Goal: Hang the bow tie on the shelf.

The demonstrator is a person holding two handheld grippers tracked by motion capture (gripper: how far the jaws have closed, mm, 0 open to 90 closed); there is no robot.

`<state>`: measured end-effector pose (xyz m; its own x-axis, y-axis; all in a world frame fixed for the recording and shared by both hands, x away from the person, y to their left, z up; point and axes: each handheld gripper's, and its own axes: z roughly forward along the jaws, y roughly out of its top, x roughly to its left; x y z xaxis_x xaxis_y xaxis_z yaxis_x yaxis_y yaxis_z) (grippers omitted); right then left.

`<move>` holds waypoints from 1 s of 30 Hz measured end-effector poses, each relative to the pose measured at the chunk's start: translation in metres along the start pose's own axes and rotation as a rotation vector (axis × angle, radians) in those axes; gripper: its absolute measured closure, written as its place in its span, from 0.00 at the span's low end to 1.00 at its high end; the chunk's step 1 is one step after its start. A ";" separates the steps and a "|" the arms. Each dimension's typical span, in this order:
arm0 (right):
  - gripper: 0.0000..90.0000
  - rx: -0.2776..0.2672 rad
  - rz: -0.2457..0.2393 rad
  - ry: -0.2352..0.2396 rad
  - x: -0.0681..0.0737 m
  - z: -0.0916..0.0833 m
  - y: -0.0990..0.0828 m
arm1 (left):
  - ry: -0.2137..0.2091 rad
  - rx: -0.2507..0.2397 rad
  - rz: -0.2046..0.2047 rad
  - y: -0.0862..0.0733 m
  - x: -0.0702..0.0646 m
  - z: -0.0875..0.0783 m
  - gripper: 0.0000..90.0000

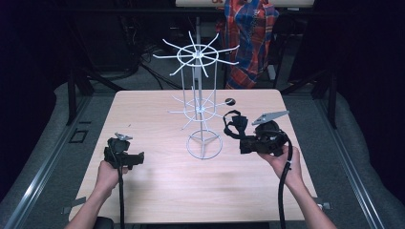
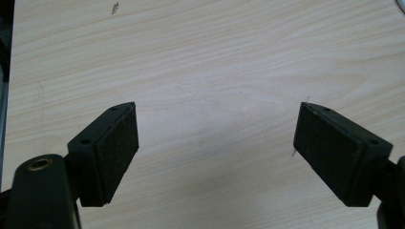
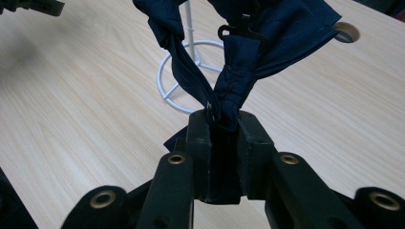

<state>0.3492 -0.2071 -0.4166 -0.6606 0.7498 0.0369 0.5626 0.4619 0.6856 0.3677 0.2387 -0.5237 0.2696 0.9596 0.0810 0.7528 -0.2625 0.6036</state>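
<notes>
A white wire rack (image 1: pixel 198 57) with two wheels of hooks stands on a ring base (image 1: pixel 204 145) in the middle of the wooden table (image 1: pixel 157 191). My right gripper (image 1: pixel 242 142), right of the base, is shut on a dark navy cloth piece with straps (image 1: pixel 234 123), lifted off the table. In the right gripper view the jaws (image 3: pixel 223 119) pinch the bunched navy cloth (image 3: pixel 239 81), and the rack's ring base (image 3: pixel 165 93) lies behind it. My left gripper (image 1: pixel 139 159) is held at the table's left, open, with bare wood (image 2: pixel 215 57) between its pads (image 2: pixel 119 143).
A round hole (image 1: pixel 230 101) is cut in the table behind the rack, also visible as a hole (image 3: pixel 347 31) in the right gripper view. A red and blue plaid cloth (image 1: pixel 250 33) hangs beyond the far edge. Dark floor and metal rails surround the table.
</notes>
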 end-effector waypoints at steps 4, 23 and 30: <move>0.86 0.018 -0.013 0.006 0.004 0.008 0.004 | -0.001 -0.001 0.000 0.000 0.000 0.000 0.17; 0.86 0.057 -0.034 0.031 0.013 0.035 0.016 | 0.002 0.002 0.003 0.000 0.000 0.001 0.17; 0.86 0.066 -0.021 0.037 0.009 0.044 0.018 | 0.002 0.006 0.002 -0.001 0.001 0.000 0.17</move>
<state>0.3754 -0.1712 -0.4356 -0.6898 0.7223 0.0502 0.5788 0.5085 0.6375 0.3678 0.2397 -0.5243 0.2696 0.9593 0.0839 0.7560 -0.2648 0.5986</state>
